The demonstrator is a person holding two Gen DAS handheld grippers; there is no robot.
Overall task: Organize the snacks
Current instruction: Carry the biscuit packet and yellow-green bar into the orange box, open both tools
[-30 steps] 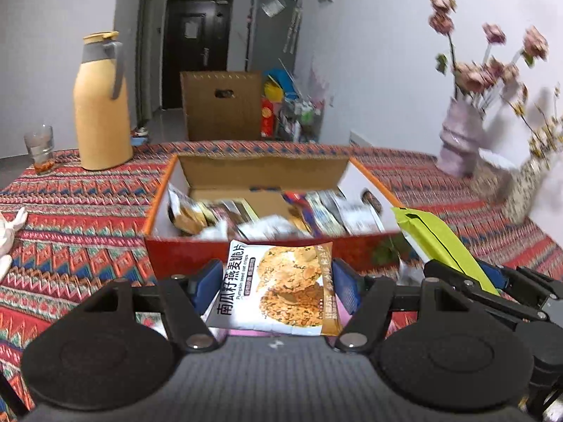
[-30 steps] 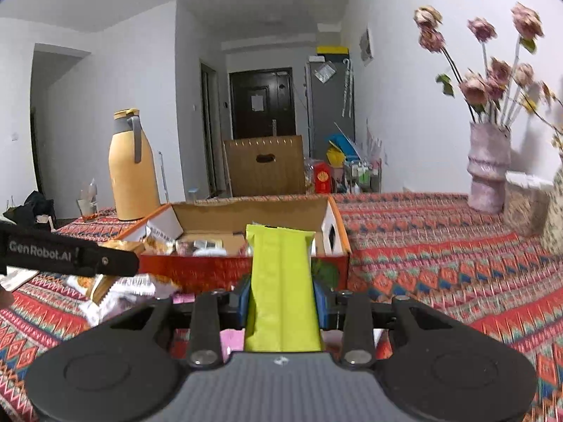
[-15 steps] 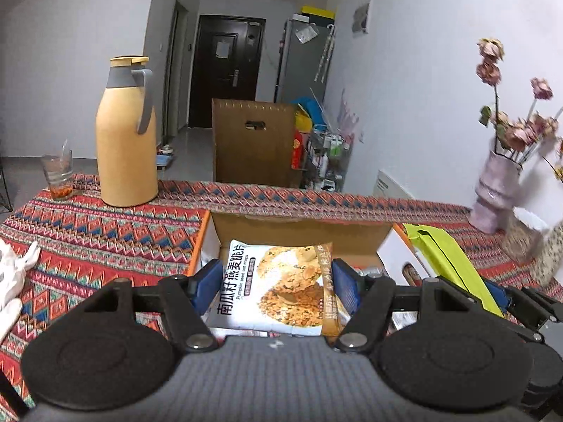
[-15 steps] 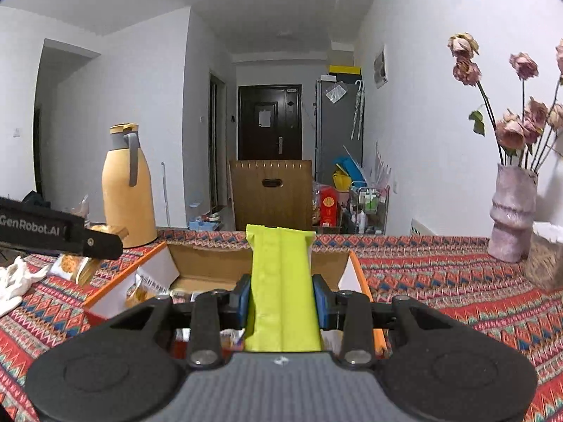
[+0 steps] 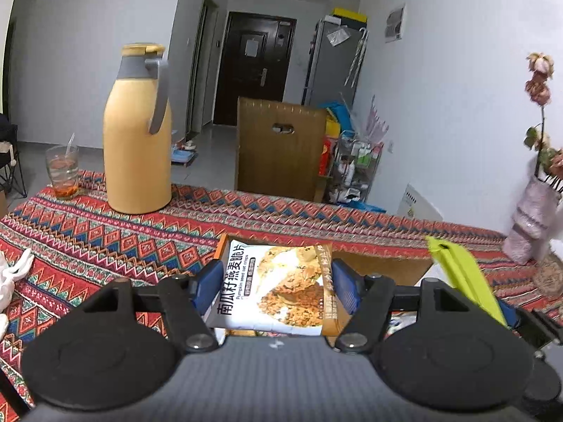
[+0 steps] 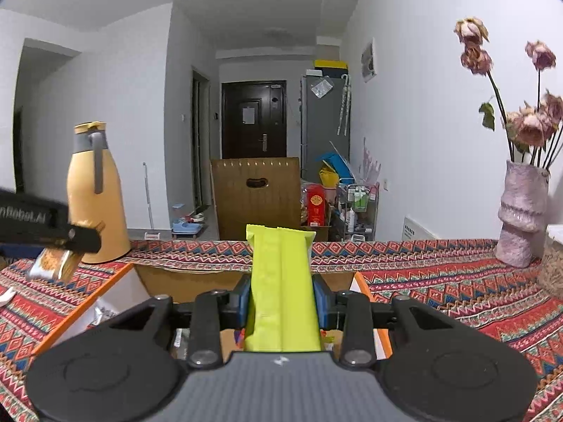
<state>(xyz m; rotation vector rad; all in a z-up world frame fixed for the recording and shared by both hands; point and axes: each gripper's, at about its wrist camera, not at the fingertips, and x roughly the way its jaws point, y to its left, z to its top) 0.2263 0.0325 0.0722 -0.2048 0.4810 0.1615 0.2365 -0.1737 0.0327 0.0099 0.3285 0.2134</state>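
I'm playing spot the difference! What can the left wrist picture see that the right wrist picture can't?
Only the left wrist view shows the glass of drink and the printed front of the oat crisp packet in the left hand-held gripper. Only the right wrist view shows the whole bunch of dried flowers and the ceiling. Both show the yellow flask, the green packet, the snack box and the dark door.

Left tool (image 5: pixel 274 283) and right tool (image 6: pixel 281 297) each clamped, side by side.

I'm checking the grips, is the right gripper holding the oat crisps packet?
No, the right gripper is clamped on a lime-green packet.
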